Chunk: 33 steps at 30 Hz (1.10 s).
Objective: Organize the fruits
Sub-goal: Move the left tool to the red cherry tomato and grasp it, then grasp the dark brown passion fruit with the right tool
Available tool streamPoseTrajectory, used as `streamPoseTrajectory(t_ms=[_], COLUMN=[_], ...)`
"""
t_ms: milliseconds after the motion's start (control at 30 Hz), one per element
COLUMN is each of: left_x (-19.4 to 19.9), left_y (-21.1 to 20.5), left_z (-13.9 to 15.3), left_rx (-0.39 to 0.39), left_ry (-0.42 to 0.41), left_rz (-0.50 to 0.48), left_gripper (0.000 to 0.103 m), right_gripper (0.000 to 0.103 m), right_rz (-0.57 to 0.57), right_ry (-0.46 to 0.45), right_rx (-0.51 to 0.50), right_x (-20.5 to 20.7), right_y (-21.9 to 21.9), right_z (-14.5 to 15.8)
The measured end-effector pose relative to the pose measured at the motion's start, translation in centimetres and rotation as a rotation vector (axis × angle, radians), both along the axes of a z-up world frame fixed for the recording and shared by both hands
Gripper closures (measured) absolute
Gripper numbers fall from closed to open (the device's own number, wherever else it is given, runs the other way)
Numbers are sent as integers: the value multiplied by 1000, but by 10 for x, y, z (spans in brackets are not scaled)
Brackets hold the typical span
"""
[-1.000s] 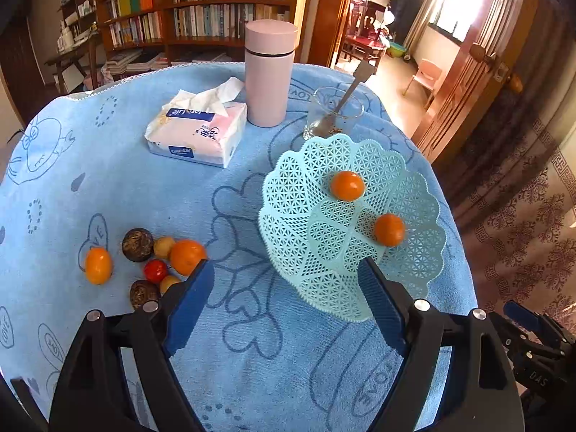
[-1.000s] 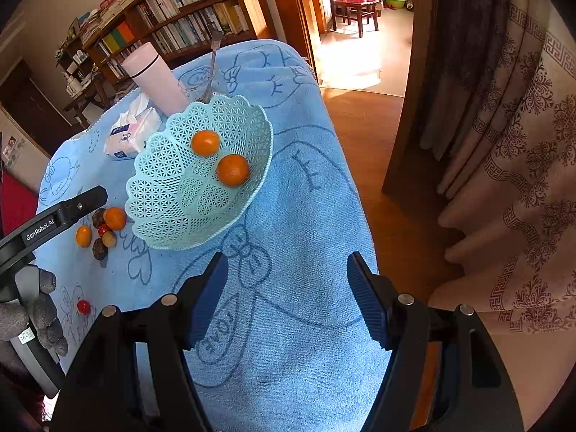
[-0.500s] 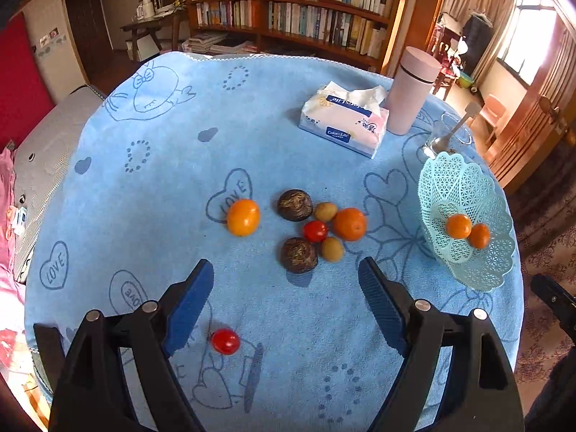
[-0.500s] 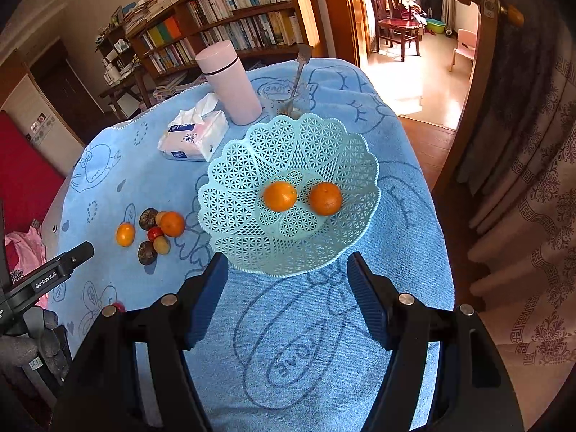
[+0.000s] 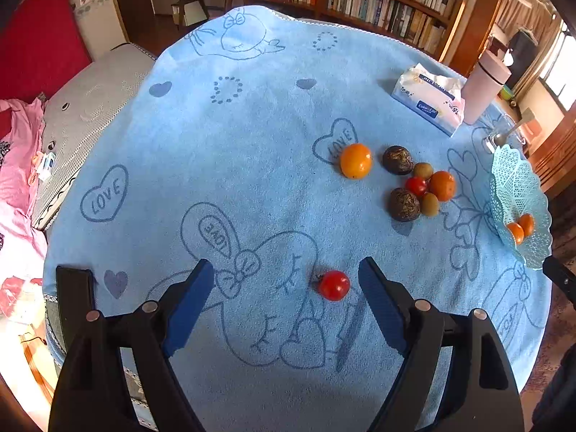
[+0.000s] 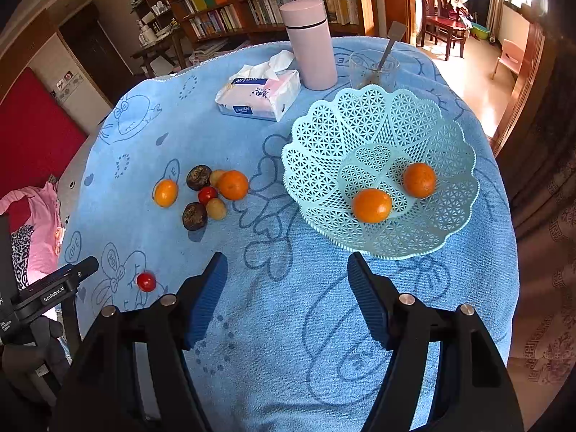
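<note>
A lone red cherry tomato (image 5: pixel 334 285) lies on the blue cloth just ahead of my open, empty left gripper (image 5: pixel 286 284), nearer its right finger; it also shows in the right wrist view (image 6: pixel 146 281). A cluster of fruit (image 5: pixel 414 183) with oranges, dark round fruits and a tomato lies farther off; it also shows in the right wrist view (image 6: pixel 207 194). The teal lattice basket (image 6: pixel 324 136) holds two oranges (image 6: pixel 372 205), (image 6: pixel 419 180). My right gripper (image 6: pixel 288 282) is open and empty, in front of the basket.
A tissue pack (image 6: pixel 259 97), a pink flask (image 6: pixel 312 45) and a glass with a spoon (image 6: pixel 374 68) stand at the table's far side. The round table edge drops off to the right of the basket. The left gripper's body (image 6: pixel 46 293) shows at lower left.
My left gripper has swung left and back from the basket, so the lone tomato now lies between its fingers. My right gripper has swung left and closer over the basket.
</note>
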<state>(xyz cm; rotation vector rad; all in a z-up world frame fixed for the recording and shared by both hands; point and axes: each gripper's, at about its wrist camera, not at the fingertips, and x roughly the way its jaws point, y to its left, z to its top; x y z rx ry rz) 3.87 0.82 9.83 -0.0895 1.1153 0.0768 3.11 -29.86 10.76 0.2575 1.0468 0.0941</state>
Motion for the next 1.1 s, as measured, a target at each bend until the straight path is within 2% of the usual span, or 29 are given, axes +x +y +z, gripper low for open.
streamPoseTrajectory(t_ms=[200, 367, 467, 533, 567, 633, 700, 800, 1100], left_x=[-3, 2, 10, 16, 18, 22, 22, 21, 15], left_y=[-4, -18, -26, -29, -31, -33, -32, -31, -17], left_z=[-27, -44, -54, -63, -66, -74, -79, -77, -51], left_rx=[-44, -50, -57, -68, -75, -72, -87, -96, -72], left_ry=[65, 79, 89, 104, 109, 129, 148, 143, 102], left_rz=[-39, -112, -151, -170, -181, -197, -206, -224, -245], left_gripper=[21, 21, 30, 42, 45, 60, 66, 71, 72], right_gripper=[32, 32, 32, 32, 32, 32, 32, 32, 32], right_rz=[38, 37, 29, 26, 24, 22, 18, 12, 59], right_ry=[27, 55, 71, 77, 80, 83, 87, 91, 98], right_rx=[-8, -18, -21, -25, -26, -29, -29, -25, 9], right_x=[-1, -6, -8, -9, -9, -10, -9, -8, 12], right_y=[21, 25, 26, 26, 27, 29, 29, 31, 56], right_z=[-6, -11, -14, -15, -15, -16, -17, -19, -27])
